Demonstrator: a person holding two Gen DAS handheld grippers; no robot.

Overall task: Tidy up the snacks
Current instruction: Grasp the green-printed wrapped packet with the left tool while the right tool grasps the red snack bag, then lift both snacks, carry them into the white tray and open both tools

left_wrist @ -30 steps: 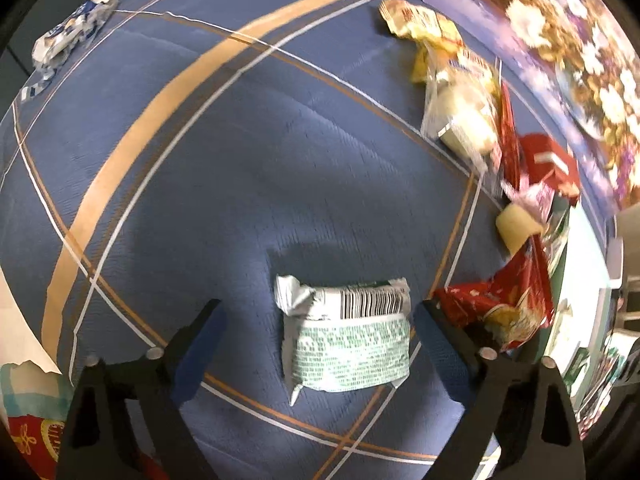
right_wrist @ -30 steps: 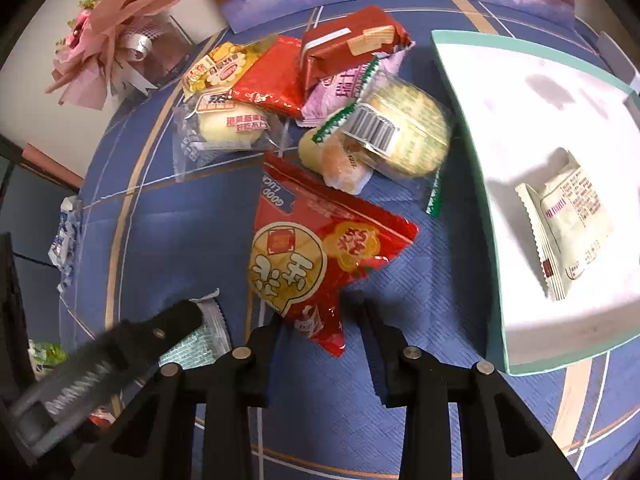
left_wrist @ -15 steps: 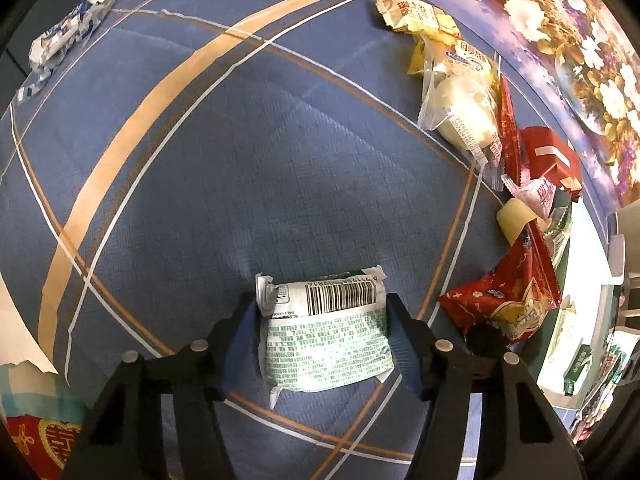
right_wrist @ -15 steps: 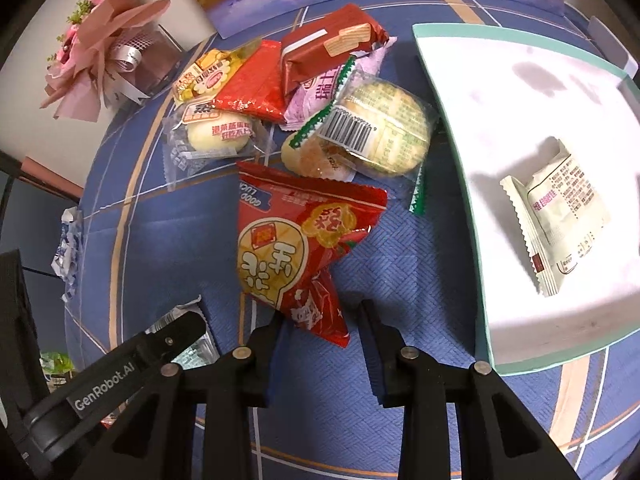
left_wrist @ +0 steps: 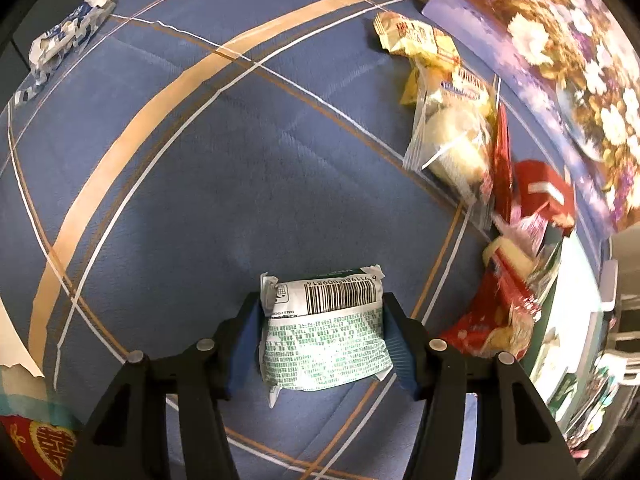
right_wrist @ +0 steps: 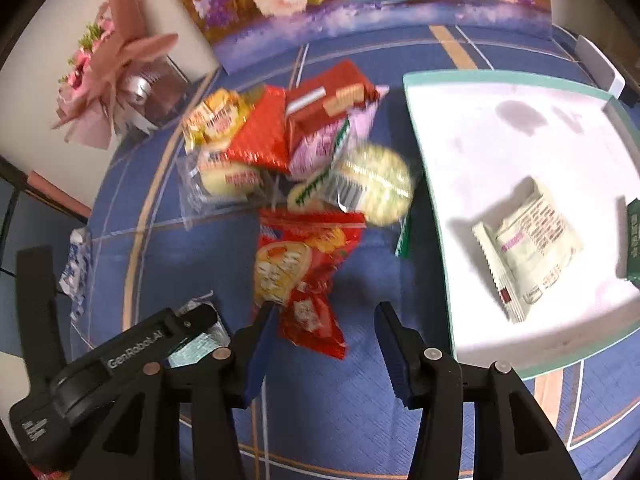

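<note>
My left gripper (left_wrist: pixel 320 332) is shut on a white and green snack packet (left_wrist: pixel 324 332) with a barcode, on the blue cloth. My right gripper (right_wrist: pixel 324 332) is open, its fingers either side of the lower tip of a red snack bag (right_wrist: pixel 300 272); the left fingertip (right_wrist: pixel 260 324) touches the bag. Behind it lies a pile of snacks (right_wrist: pixel 296 148), which also shows in the left wrist view (left_wrist: pixel 460 140). A white tray with a green rim (right_wrist: pixel 432 200) at the right holds a pale packet (right_wrist: pixel 528 248). The left gripper's body (right_wrist: pixel 132 356) shows at lower left.
A flower picture (right_wrist: pixel 360 8) stands at the back, a pink bouquet (right_wrist: pixel 112 80) at the back left. A blue and white wrapper (left_wrist: pixel 64 44) lies at the cloth's far left edge. A dark green packet (right_wrist: pixel 633 248) sits at the tray's right edge.
My left gripper closed on the white and green packet. My right gripper opened wider around the red bag's tip, and the view pulled back a little.
</note>
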